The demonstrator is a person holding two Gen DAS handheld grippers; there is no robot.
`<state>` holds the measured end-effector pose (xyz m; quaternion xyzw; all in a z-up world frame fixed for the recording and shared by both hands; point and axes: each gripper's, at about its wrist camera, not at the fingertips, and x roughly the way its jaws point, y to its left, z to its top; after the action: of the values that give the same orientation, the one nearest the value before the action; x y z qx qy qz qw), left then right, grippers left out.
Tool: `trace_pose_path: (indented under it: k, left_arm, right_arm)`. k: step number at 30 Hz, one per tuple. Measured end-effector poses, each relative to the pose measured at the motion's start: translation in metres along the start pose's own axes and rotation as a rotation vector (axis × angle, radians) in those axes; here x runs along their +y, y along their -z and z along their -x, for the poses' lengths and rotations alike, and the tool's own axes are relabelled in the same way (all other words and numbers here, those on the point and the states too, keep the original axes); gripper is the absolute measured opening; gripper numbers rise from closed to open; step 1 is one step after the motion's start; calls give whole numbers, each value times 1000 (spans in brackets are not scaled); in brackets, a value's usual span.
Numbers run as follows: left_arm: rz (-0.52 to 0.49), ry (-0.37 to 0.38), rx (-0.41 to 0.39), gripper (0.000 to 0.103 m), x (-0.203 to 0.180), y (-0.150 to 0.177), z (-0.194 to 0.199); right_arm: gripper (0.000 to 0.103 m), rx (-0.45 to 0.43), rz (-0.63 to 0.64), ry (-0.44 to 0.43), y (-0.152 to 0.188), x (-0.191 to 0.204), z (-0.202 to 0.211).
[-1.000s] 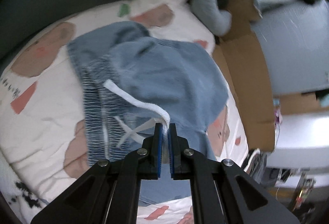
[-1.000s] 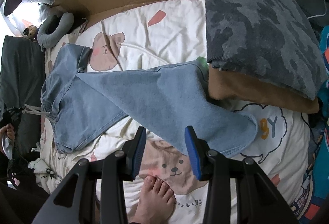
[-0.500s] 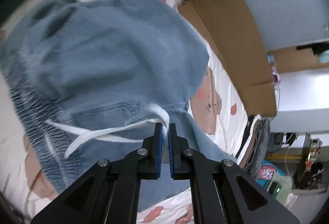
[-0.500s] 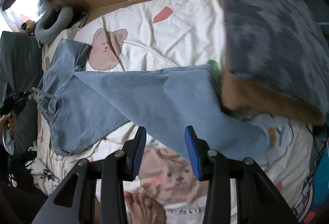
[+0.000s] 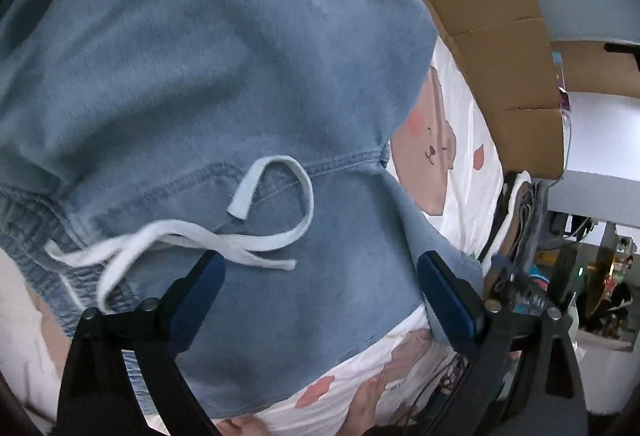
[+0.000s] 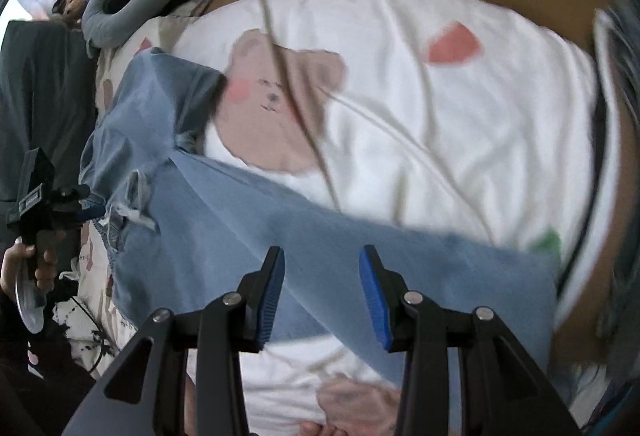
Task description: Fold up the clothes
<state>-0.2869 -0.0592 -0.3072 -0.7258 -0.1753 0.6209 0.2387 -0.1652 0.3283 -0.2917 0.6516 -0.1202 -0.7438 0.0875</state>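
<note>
1. left tool (image 5: 320,276): a second ago its pads were pinched shut on the white drawstring (image 5: 224,240); now the jaws are opening wide, and the drawstring lies loose on the denim ahead of the pads, with nothing gripped between them.
2. blue denim trousers (image 5: 208,68): earlier bunched and lifted at the waist; now the waist end lies spread on the bed sheet (image 5: 460,140), filling most of the left wrist view, elastic waistband at the left edge.
3. right wrist view: the left tool appears at far left (image 6: 86,214), held in a hand (image 6: 36,260) beside the waistband.
4. right tool (image 6: 322,296): jaws at the same narrow-to-middle gap as before, empty, hovering over a trouser leg (image 6: 360,248) that runs across the sheet; it now sits closer to the cloth than a second ago.
5. bear print on the sheet (image 6: 276,100) lies just beyond the leg.
6. containers: flattened cardboard (image 5: 500,28) lines the bed's far edge; contents cannot be seen.
7. writing: none readable.
</note>
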Motion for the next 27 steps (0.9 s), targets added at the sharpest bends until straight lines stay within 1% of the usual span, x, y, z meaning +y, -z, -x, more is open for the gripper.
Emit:
trace_pose_path:
  k: [4,7,9,10,11,13,15,16,19,20,21,22,23,24,25,26,27]
  left_arm:
    - [16,-28,-30,97,10,-18,30]
    - [38,-63,-74,97,23,-29,56]
    - [47,-91,-104,97,31,-35,72]
    - [45,-117,-126,97,35,-38,82]
    - [40,-158,-170,97,40,-41,94]
    - [37,-177,-221,97,48,-45,113]
    - [50,-193,-249,97,60,-51,130]
    - [54,-204,-258,96,64,-53,136]
    - [51,-241,-289,96,78,-60,153]
    - [65,-256,-302,92,89,-61,161]
    - [78,-255,-307,87,95,-62,162]
    - [92,-252,-310,74,102,-63,165]
    - [118,-249,-310,65,114,-66,172]
    - [126,-251,-315,60,119,-67,176]
    - [132,-254,-321,53,124,-68,181]
    - [127,-266,-326,50,130,-70,189]
    - [116,-278,-327,50,134,-72,194]
  right_arm:
    - [37,-8,65,-11,-42,26,-8]
    - [37,-22,102,-8,-69,44,-8]
    - [37,-24,139,-22,-86,56,-6]
    - [37,-31,152,-21,-93,61,-5]
    - [37,-39,163,-17,-100,66,-3]
    - [37,-50,188,-17,-110,74,-1]
    - [40,-50,254,-15,-122,86,2]
    - [43,-41,297,-18,-127,93,2]
    - [44,-7,389,-13,-148,111,2]
    - [44,-8,418,-3,-154,118,3]
    - [44,-11,447,9,-159,125,4]
    - [44,-12,460,10,-164,130,5]
    - [44,-13,468,10,-169,135,6]
    - [44,-14,476,10,-174,140,8]
    - [44,-16,475,5,-178,144,10]
    - [44,-20,474,0,-182,150,12]
    - [44,-24,473,-5,-186,155,14]
